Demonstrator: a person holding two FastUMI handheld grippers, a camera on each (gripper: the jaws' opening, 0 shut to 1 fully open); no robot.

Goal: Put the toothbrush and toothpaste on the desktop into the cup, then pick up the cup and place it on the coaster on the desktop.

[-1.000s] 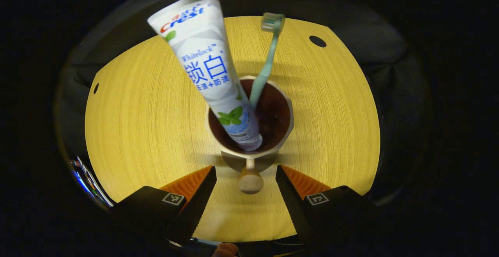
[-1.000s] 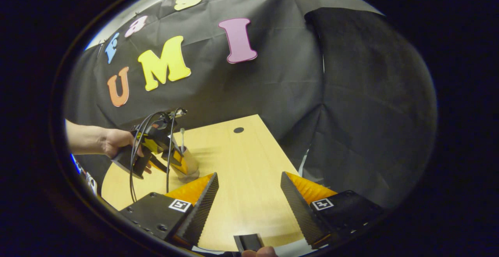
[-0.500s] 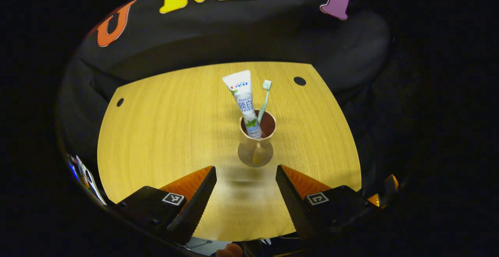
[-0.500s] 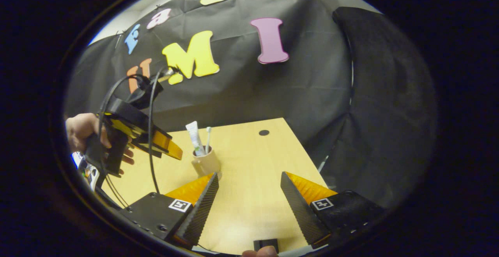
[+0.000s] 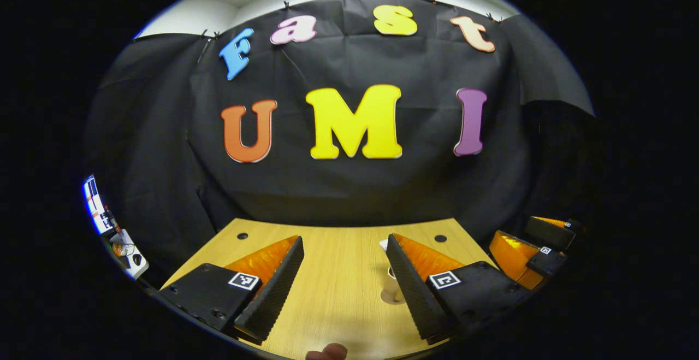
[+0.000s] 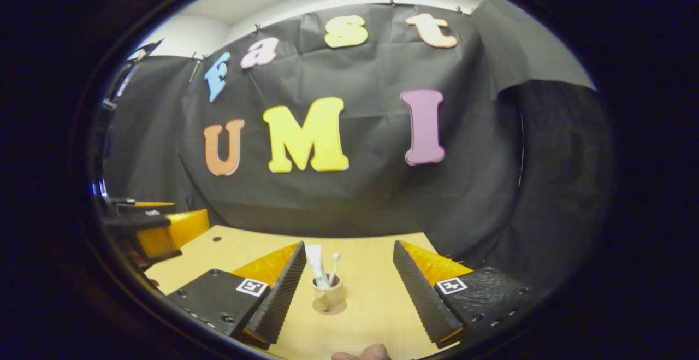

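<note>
Right gripper view: the cup (image 6: 329, 293) stands upright on the round coaster (image 6: 331, 307), out on the wooden desktop (image 6: 371, 289). The toothpaste (image 6: 316, 264) tube leans out of the cup's mouth on the near-left side, and the toothbrush (image 6: 333, 265) pokes up just beside it, bristle end on top. A small handle juts from the cup toward the camera. The right gripper (image 6: 347, 294) has its fingers spread wide apart with nothing between them, and the cup sits beyond the fingertips, framed in that gap but well clear of both.

Off to the left of the cup in this same view, the left gripper (image 6: 164, 231) hangs at the desktop's edge, seen from the side.

Switching to the left gripper view: the left gripper (image 5: 344, 289) also has its fingers wide apart and empty. Here the cup (image 5: 391, 288) is half hidden behind the right-hand finger, only its left edge and a sliver of the coaster (image 5: 389, 296) peeking out on the desktop (image 5: 338, 272). A white tip of the toothpaste (image 5: 383, 245) shows just above that finger; the toothbrush I cannot make out from here. To the right of the cup, the right gripper (image 5: 527, 251) sits at the table's far edge, and whether it is spread or closed cannot be told from this angle.
</note>
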